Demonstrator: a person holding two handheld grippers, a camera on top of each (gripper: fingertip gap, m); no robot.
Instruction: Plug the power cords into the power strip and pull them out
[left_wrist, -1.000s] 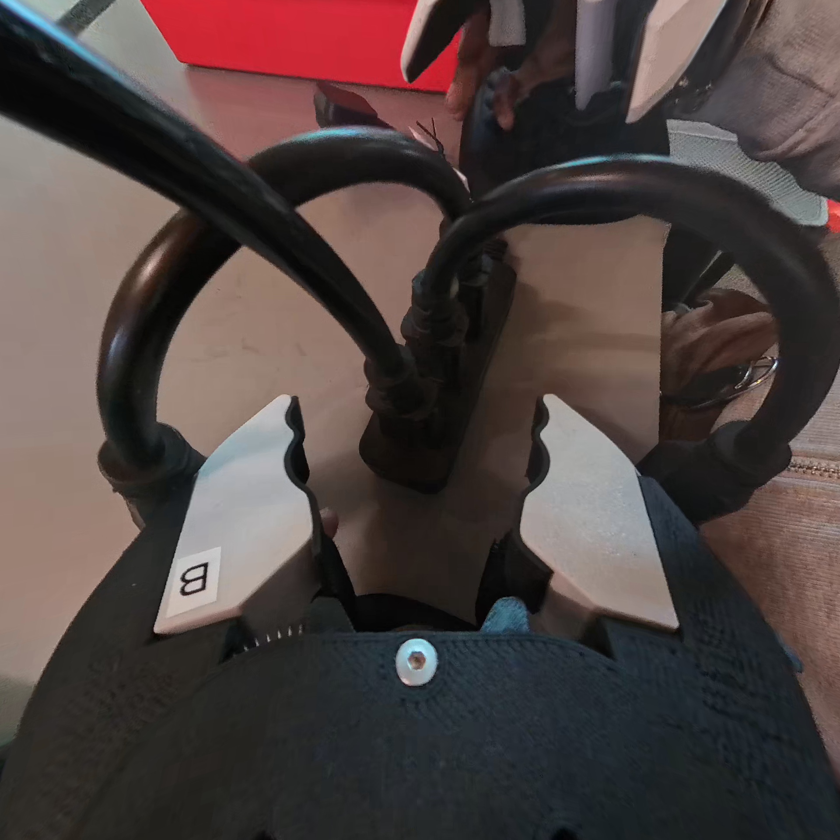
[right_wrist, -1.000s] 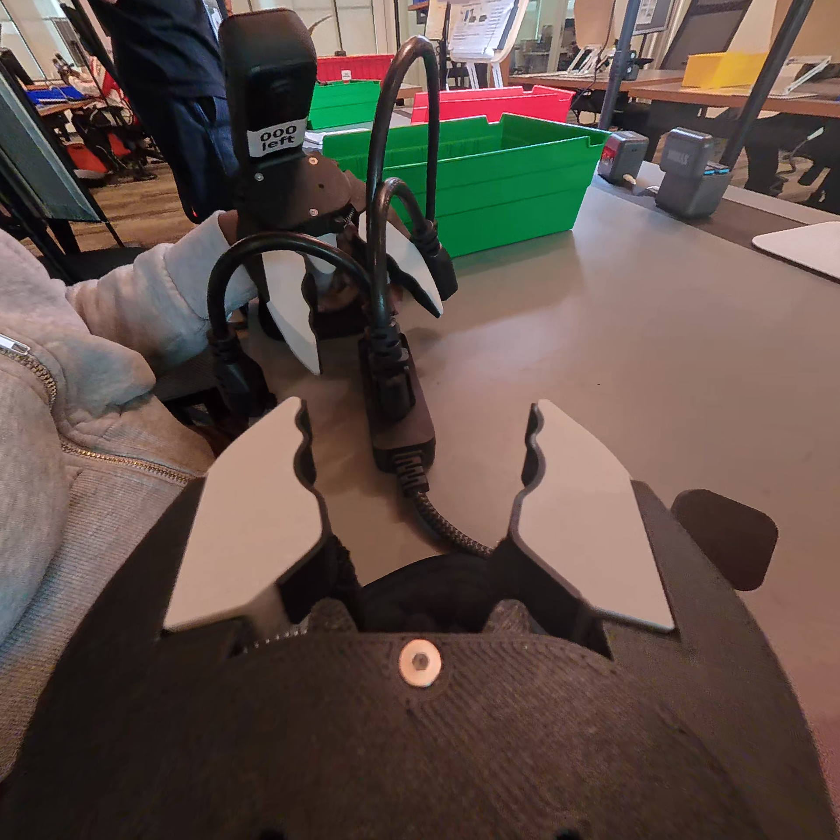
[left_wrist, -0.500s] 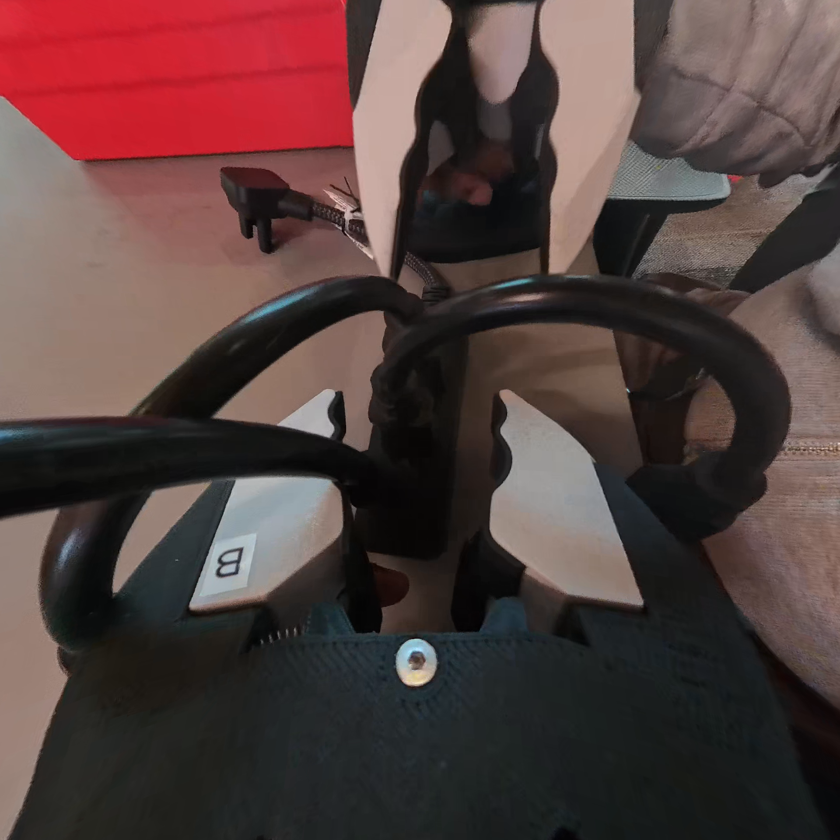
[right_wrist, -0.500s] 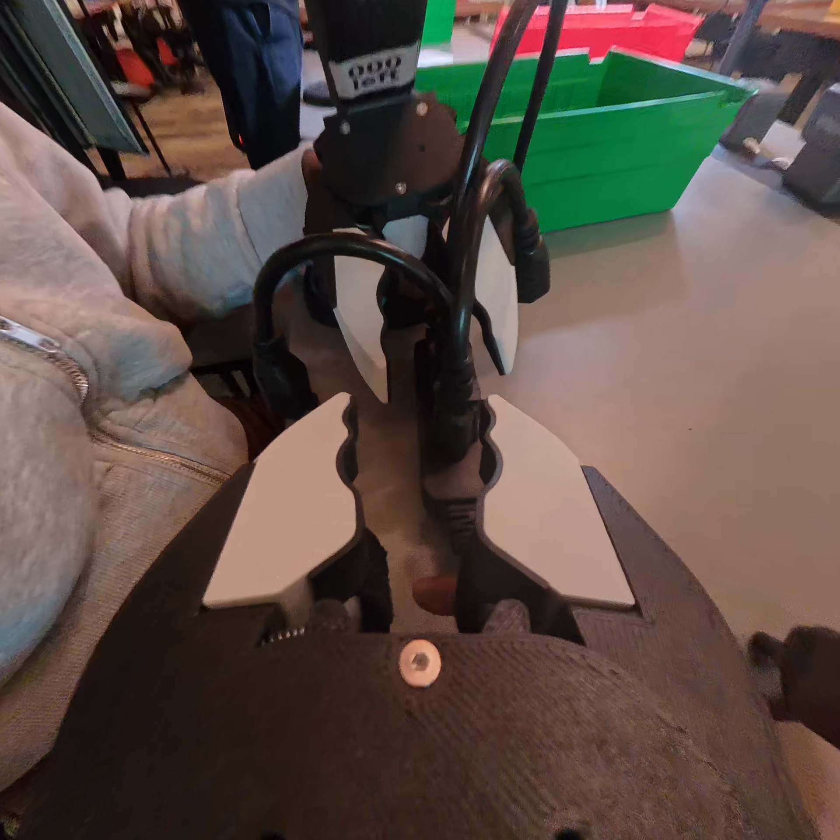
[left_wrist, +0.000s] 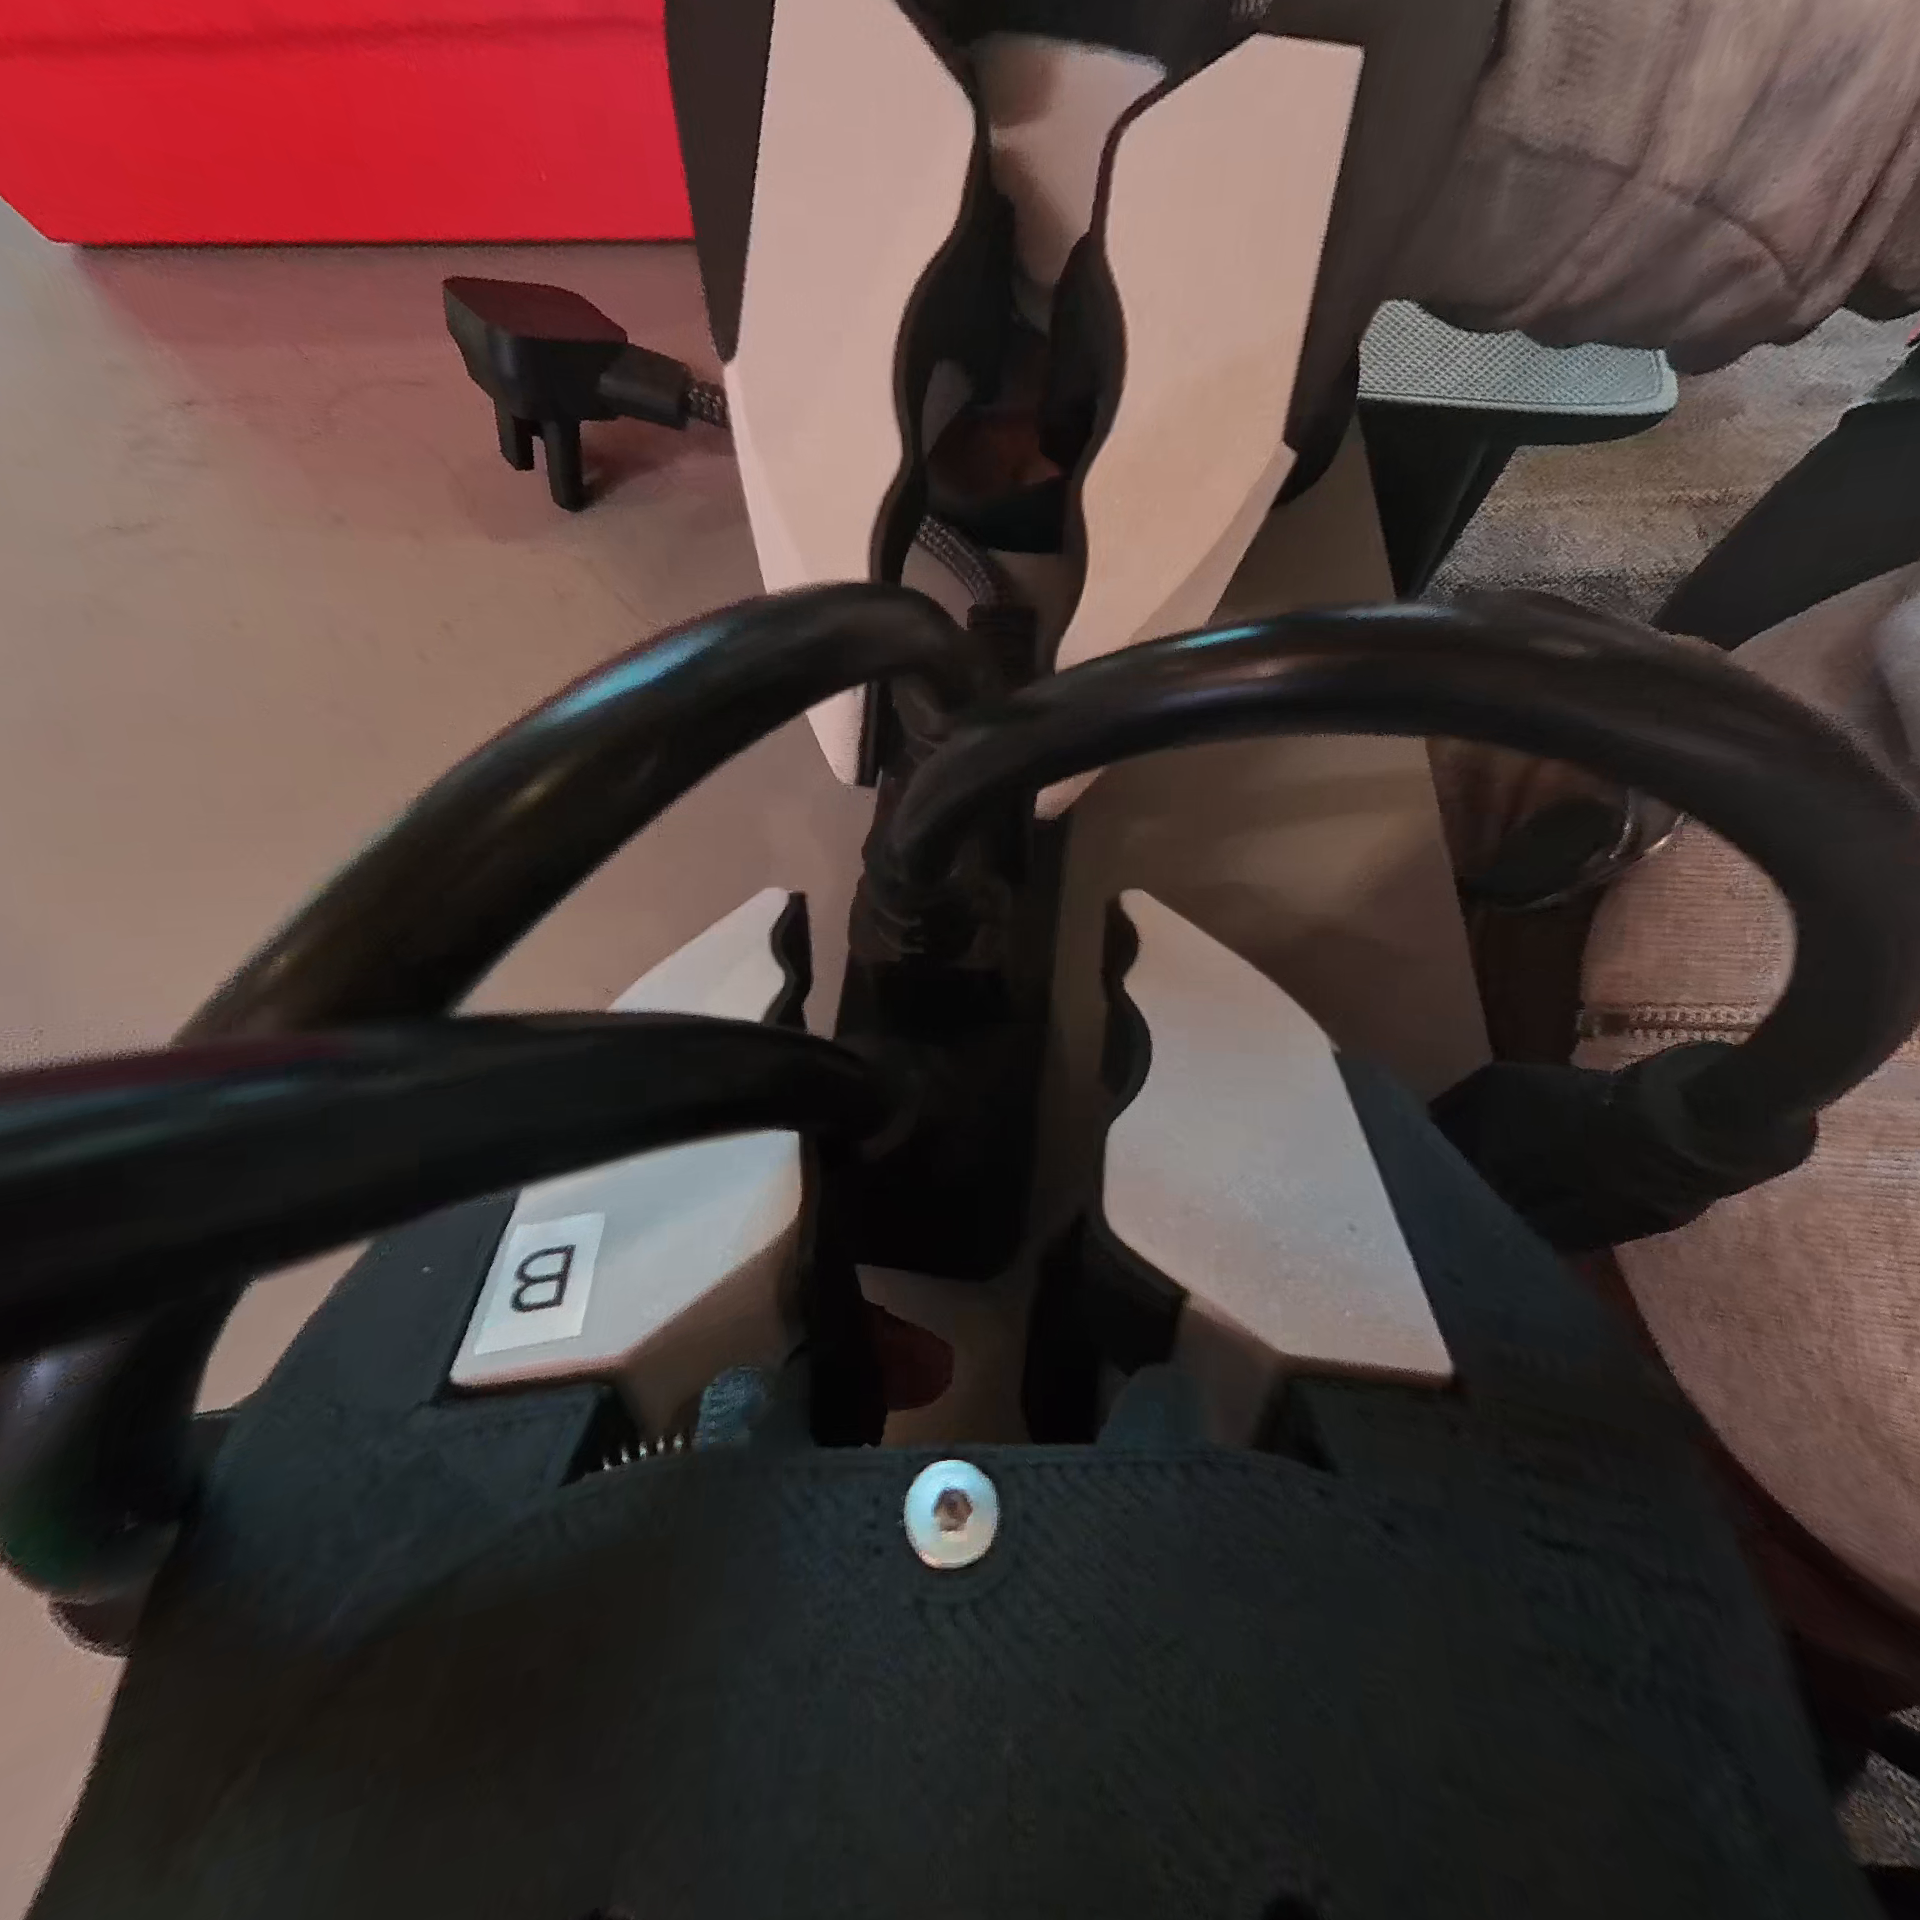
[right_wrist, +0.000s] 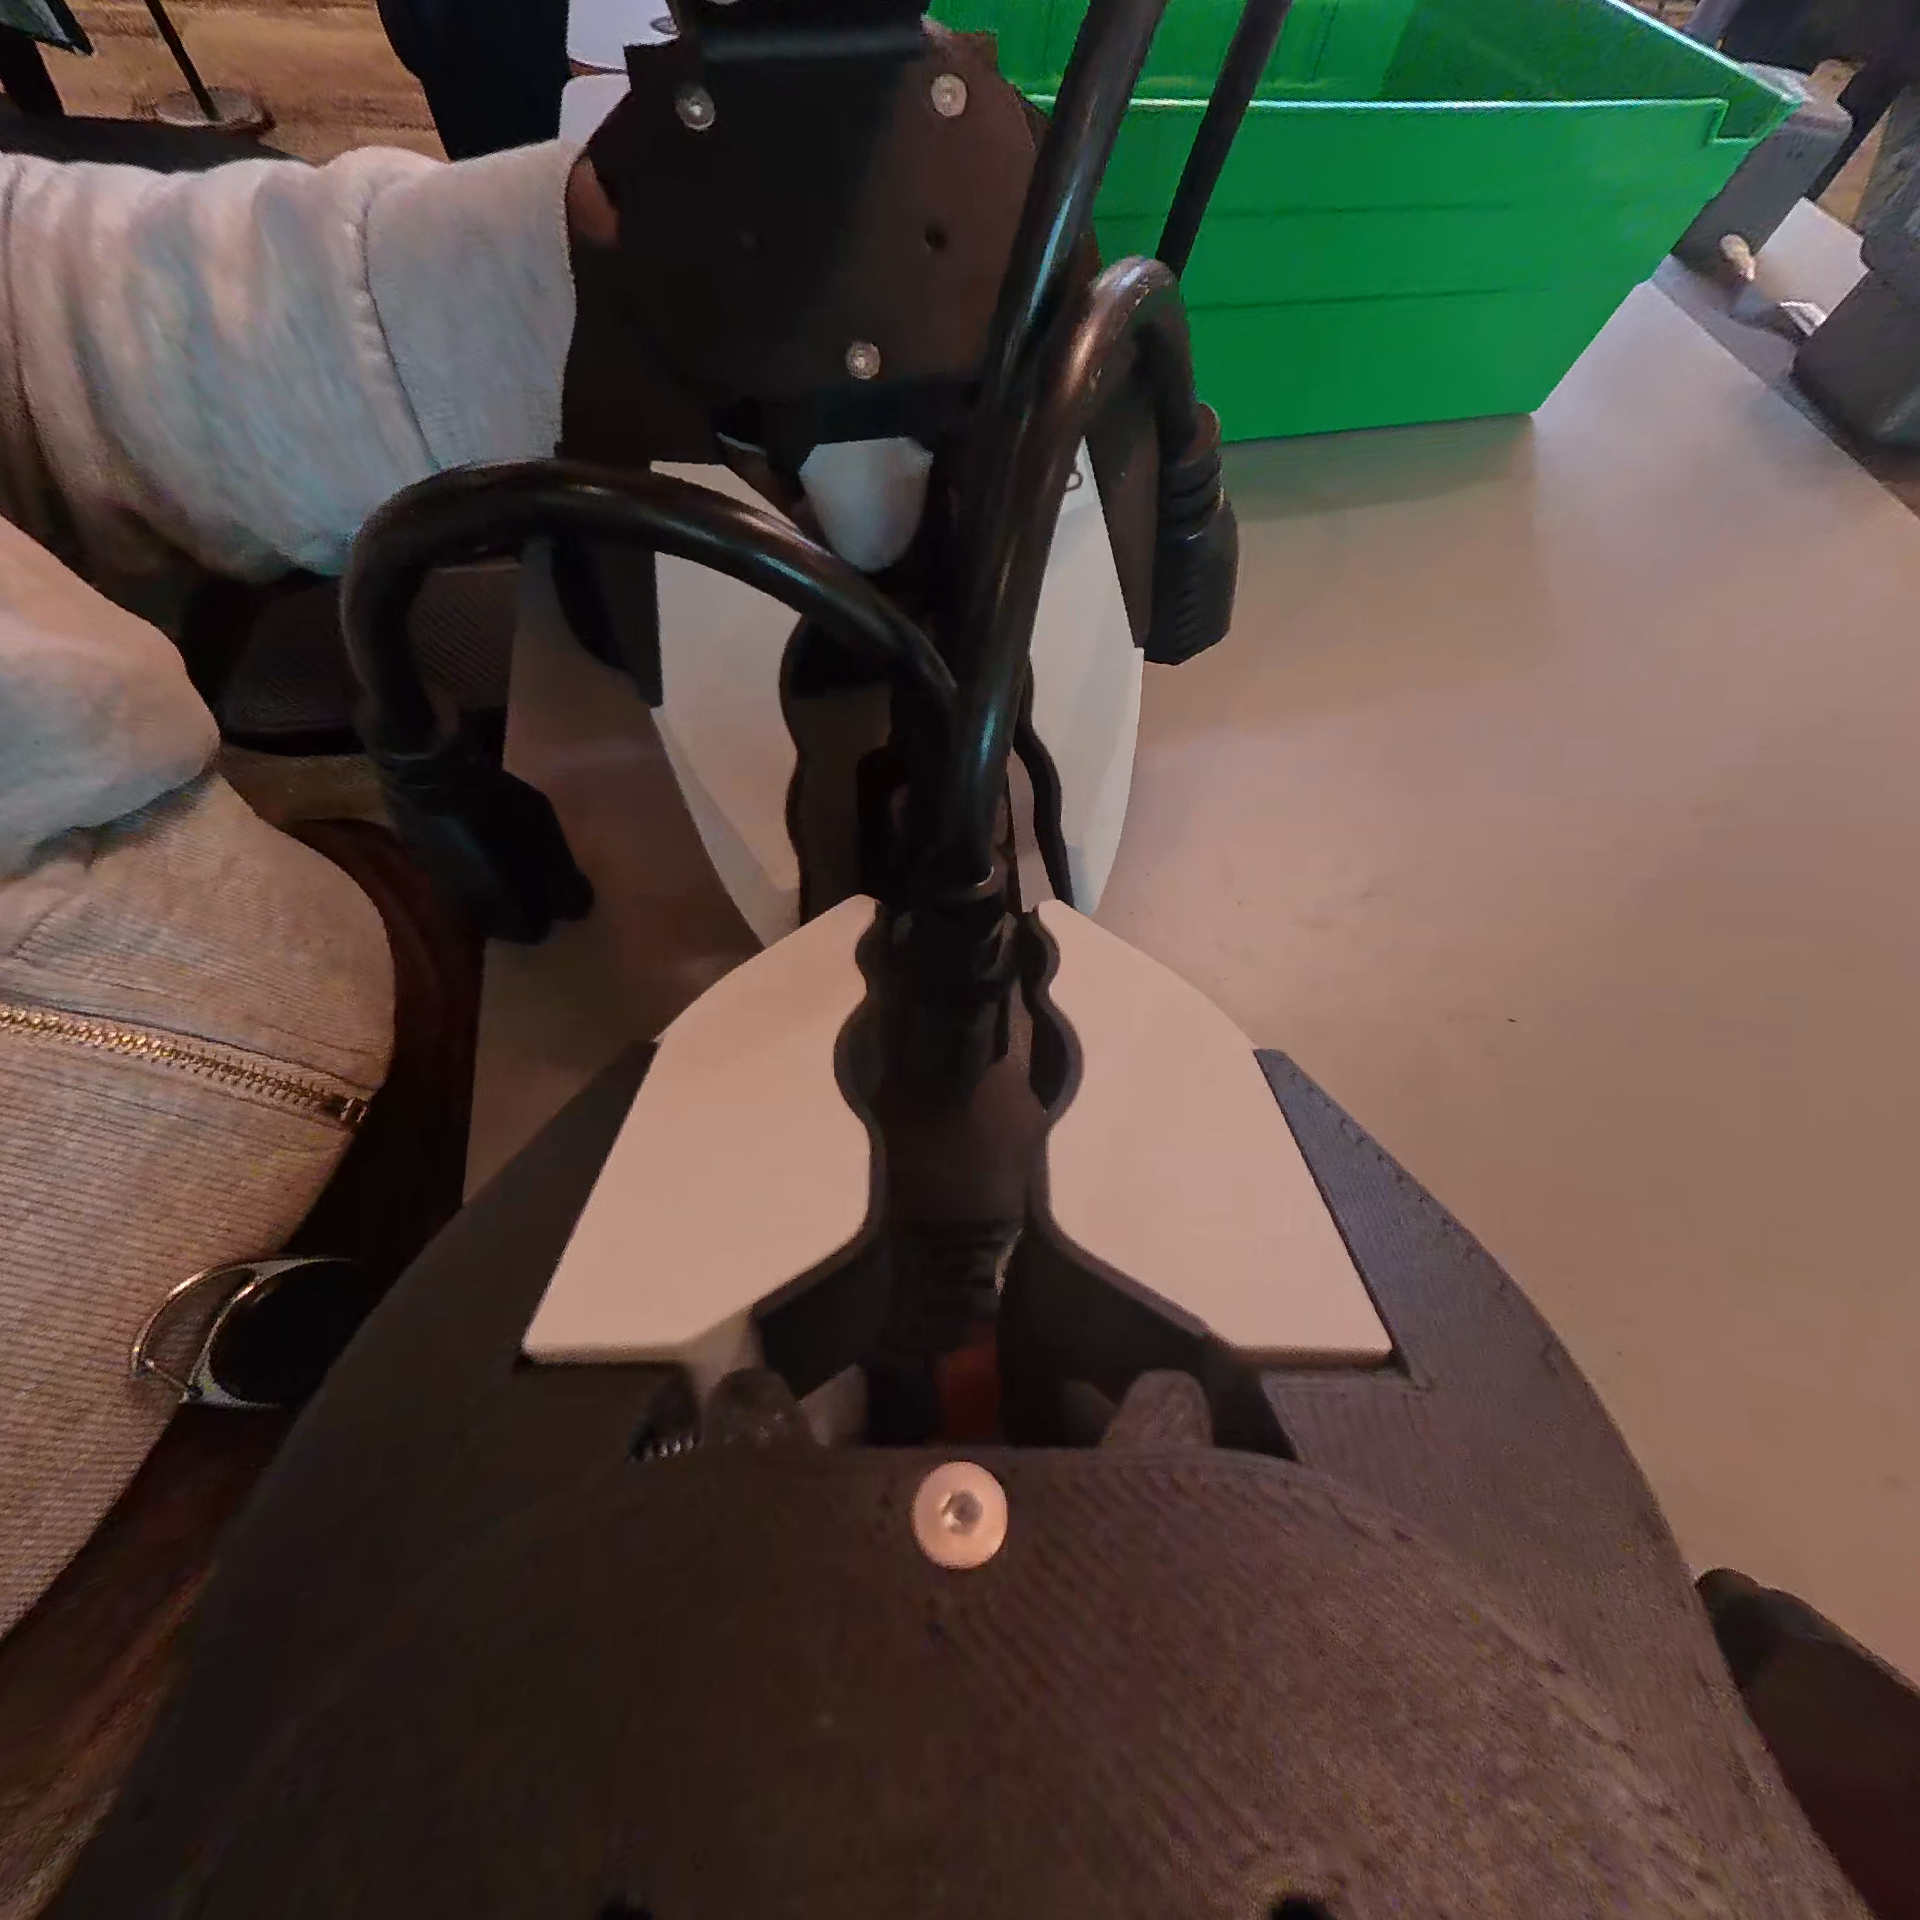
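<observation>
A black power strip (left_wrist: 935, 1195) lies on the beige table with three black power cords plugged in, looping up and outward. My left gripper (left_wrist: 956, 904) straddles the strip's near end, jaws partly closed: the left pad touches it and a thin gap shows on the right. My right gripper (right_wrist: 951, 909) is shut on a cord plug (right_wrist: 935, 966) at the strip's other end. It also shows in the left wrist view (left_wrist: 956, 779), facing me. One cord arcs left (left_wrist: 623, 727), one right (left_wrist: 1455, 665), and one crosses the foreground (left_wrist: 416, 1101).
The strip's own plug (left_wrist: 540, 343) with its braided cable lies on the table in front of a red bin (left_wrist: 312, 104). A green bin (right_wrist: 1403, 260) stands behind the left gripper. A person's grey sleeves (right_wrist: 260, 312) and a chair are close beside the table edge. My two grippers' fingertips are within a few centimetres of each other.
Both grippers moved in from opposite ends of the strip. The right gripper went from wide open to shut on the plug. The left jaws narrowed around the strip's end.
</observation>
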